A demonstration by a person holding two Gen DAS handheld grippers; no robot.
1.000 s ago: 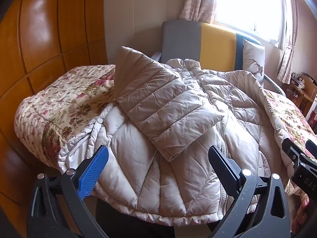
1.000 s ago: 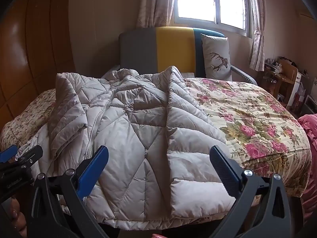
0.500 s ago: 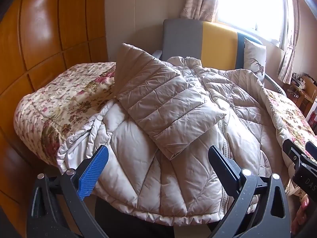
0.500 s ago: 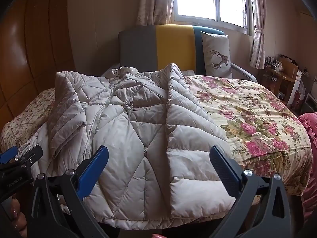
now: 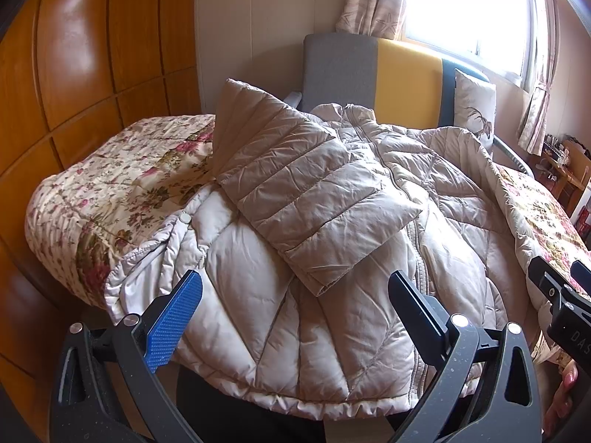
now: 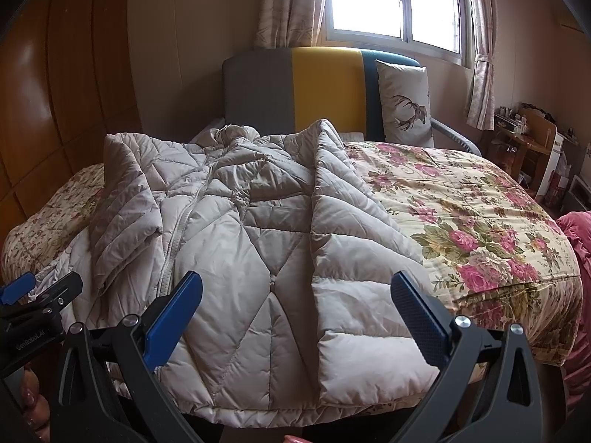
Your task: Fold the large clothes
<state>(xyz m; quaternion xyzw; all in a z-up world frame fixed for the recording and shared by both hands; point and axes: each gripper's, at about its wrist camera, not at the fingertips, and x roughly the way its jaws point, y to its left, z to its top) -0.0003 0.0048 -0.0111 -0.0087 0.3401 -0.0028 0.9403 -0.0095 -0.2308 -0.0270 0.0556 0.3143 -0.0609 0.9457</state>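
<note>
The beige quilted coat (image 5: 332, 243) fills the middle of both my views, spread on the floral bedspread (image 6: 465, 214) with one sleeve (image 5: 310, 192) folded across its front, while my left gripper (image 5: 295, 299) and right gripper (image 6: 297, 297) sit at the bottom edge, jaws spread, gripping nothing.

The puffer coat (image 6: 258, 243) covered the bed's near left half, its hem overhanging the edge. Open floral quilt (image 6: 472, 221) lay to its right; the wooden wardrobe (image 5: 74, 74) hemmed the left side.
</note>
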